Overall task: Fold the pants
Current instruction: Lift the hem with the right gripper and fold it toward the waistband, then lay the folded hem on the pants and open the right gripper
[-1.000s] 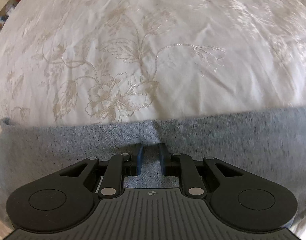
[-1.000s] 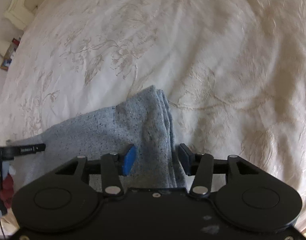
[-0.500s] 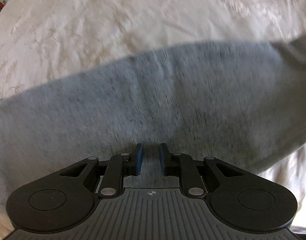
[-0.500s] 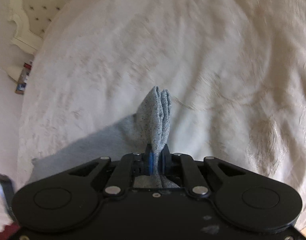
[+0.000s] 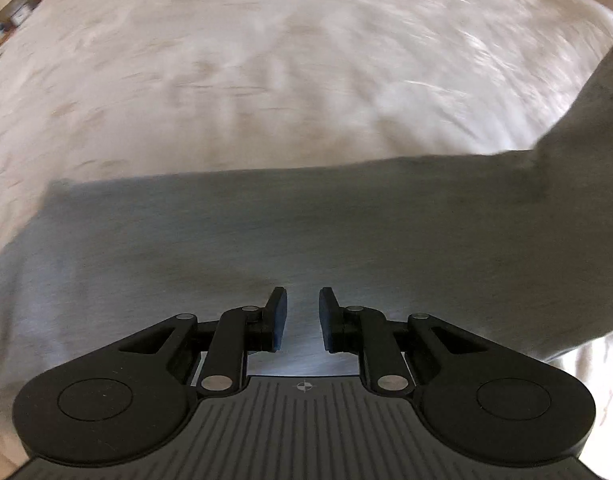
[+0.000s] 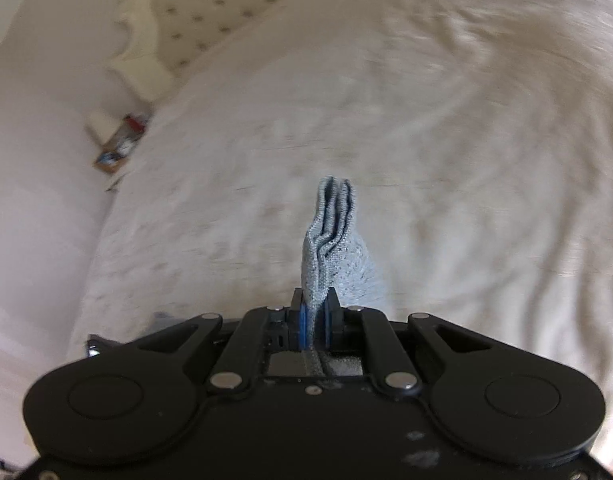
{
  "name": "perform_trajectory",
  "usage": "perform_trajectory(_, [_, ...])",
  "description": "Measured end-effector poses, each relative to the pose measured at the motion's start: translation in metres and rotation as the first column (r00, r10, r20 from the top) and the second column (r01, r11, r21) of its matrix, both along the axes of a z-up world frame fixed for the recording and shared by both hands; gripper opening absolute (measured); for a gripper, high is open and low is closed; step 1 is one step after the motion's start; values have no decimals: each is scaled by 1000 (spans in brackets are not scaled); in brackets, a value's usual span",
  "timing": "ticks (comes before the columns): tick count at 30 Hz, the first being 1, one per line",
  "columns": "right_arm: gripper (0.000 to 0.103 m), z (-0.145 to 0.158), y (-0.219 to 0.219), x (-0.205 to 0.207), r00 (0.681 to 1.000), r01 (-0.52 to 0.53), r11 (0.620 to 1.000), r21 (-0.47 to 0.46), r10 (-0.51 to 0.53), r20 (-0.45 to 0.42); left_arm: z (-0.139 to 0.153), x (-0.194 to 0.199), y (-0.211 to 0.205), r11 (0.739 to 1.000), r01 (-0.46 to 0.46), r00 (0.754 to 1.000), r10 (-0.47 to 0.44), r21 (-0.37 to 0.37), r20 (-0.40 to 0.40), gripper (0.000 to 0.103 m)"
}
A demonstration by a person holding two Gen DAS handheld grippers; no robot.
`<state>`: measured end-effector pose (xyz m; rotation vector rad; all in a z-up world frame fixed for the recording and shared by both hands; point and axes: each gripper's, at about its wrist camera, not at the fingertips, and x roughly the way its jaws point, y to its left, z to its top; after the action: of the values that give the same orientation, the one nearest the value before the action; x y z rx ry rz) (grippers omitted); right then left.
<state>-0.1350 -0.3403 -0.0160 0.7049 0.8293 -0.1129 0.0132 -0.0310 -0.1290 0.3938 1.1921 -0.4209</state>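
Pants [image 5: 306, 240]: grey, speckled knit, lifted over the bed [image 5: 266, 80], stretched side to side. Bunched edge pinched in right hand-held gripper [image 6: 314, 322]; left hand-held gripper [image 5: 302, 318] clamped on fabric.

The grey speckled pants [image 5: 306, 240] are hanging as a broad sheet above the bed, with a bunched, layered corner [image 6: 332, 232] sticking upright.

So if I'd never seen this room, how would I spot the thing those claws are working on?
Look at the big bed with the cream floral bedspread. Draped across it is the grey pants, one bunched edge pinched in the right claw. It is the only speckled grey knit cloth on all that pale fabric.
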Motion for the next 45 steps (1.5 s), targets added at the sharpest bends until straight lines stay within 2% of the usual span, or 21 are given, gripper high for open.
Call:
perform_trajectory(3, [10,11,54,26,997,-68,998,13,67,34,4,11,40,999,-33,999,33,6,12,17])
perform_trajectory(7, [10,2,124,56,987,-159,987,14,159,23,12,22,87,997,-74,997,73,20,31,17])
perform_trajectory(12, [10,-36,207,90,971,-236,971,35,237,-38,17,32,141,991,-130,991,129,23,34,17])
perform_trajectory(16, [10,-74,257,110,953,-282,959,-10,278,-121,18,35,169,990,-140,990,139,30,35,17])
perform_trajectory(21, [11,-108,290,120,943,-285,957,-60,268,-198,22,40,189,991,-128,991,126,29,46,17])
perform_trajectory(22, [12,-110,293,120,941,-288,955,-66,269,-204,20,41,188,992,-124,991,123,27,49,17])
perform_trajectory(24, [23,-115,298,121,940,-297,953,-57,281,-195,20,44,189,994,-112,992,111,19,52,17])
perform_trajectory(26, [45,-114,301,121,943,-300,953,-29,292,-160,24,46,187,996,-91,994,91,11,62,17])
perform_trajectory(27, [47,-112,302,120,945,-300,954,-14,296,-140,25,46,186,996,-83,994,83,7,70,17])
perform_trajectory(30, [45,-101,300,114,951,-290,957,-28,285,-117,33,50,177,998,-63,994,64,-18,87,17])
perform_trajectory(33, [41,-93,278,103,965,-240,970,-42,234,-116,36,49,159,999,-24,995,27,-33,97,17])
perform_trajectory(34, [33,-93,268,103,969,-219,974,-51,212,-125,35,47,151,999,-6,995,9,-35,95,17])
perform_trajectory(35, [21,-96,257,102,973,-196,978,-66,186,-137,33,46,144,999,8,996,-5,-37,90,17])
perform_trajectory(37, [12,-99,231,96,977,-144,985,-98,126,-171,28,40,125,998,36,997,-32,-47,73,17])
perform_trajectory(42, [12,-119,169,101,969,-55,991,-126,23,-245,0,28,91,998,63,998,-63,-17,8,17])
perform_trajectory(45, [12,-137,141,109,956,-52,990,-131,11,-295,-23,22,79,996,71,997,-70,52,-19,17])
